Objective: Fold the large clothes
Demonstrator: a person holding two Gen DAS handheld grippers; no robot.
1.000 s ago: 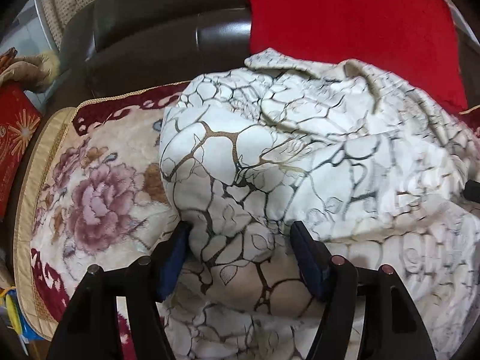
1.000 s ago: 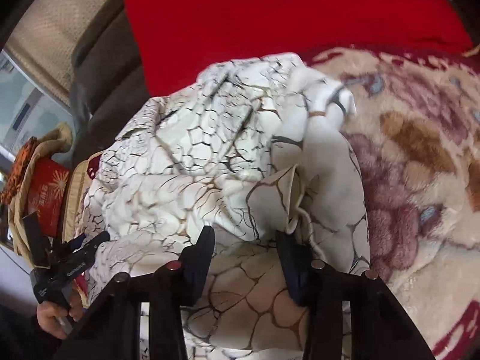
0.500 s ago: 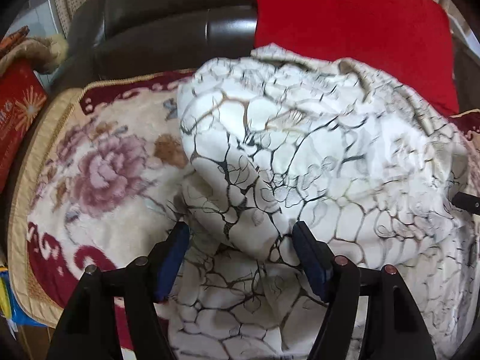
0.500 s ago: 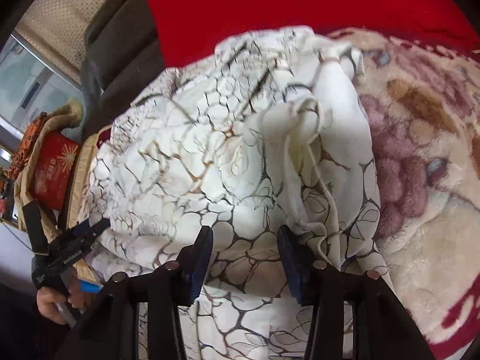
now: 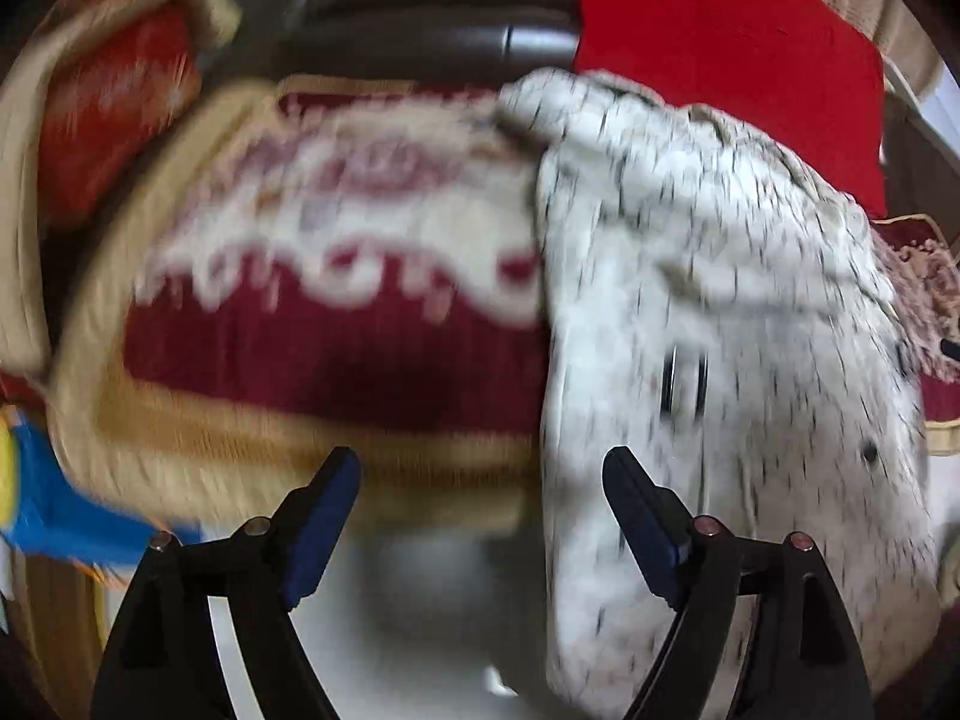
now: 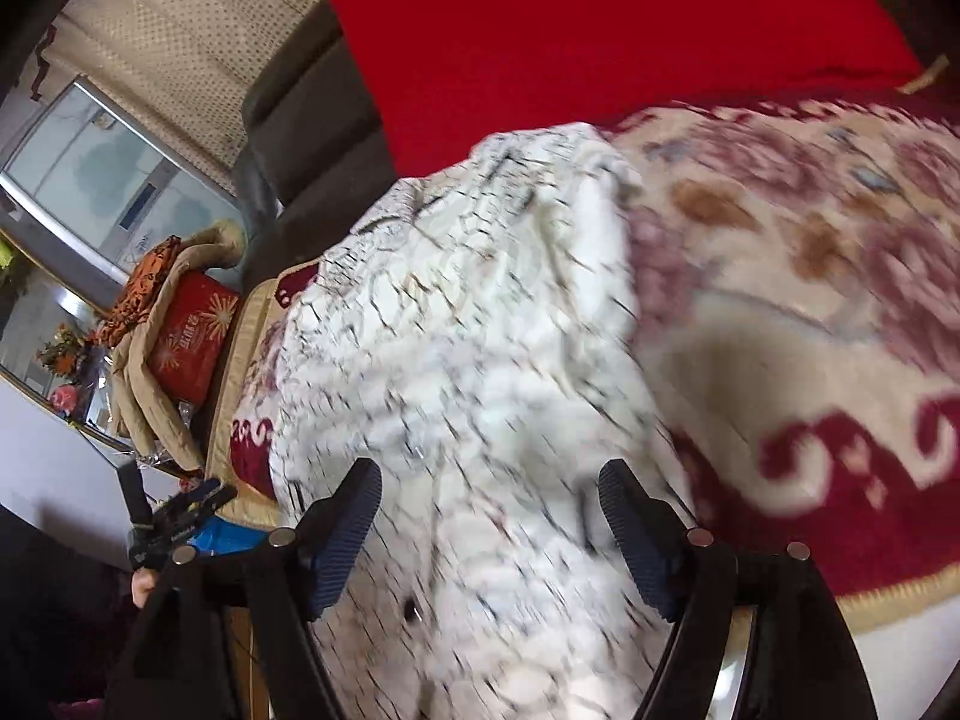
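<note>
The large white garment (image 5: 720, 324) of soft fabric, printed all over with a thin black and gold crackle pattern, lies bunched in a long mound on the floral cream-and-maroon blanket (image 5: 336, 276). Its far end reaches the red cushion (image 5: 720, 42) at the back. Its near end hangs over the blanket's front edge. In the right wrist view the same garment (image 6: 480, 372) runs lengthwise, loosely rumpled, with a small dark button on the lower part.

Both wrist cameras looked steeply down past their own fingers, close over the sofa. Each view shared the white patterned garment (image 5: 720, 312) (image 6: 480, 360), floral blanket (image 5: 336, 276) (image 6: 810, 300) and red cushion (image 5: 720, 48) (image 6: 600, 30), seen from opposite ends.
</note>
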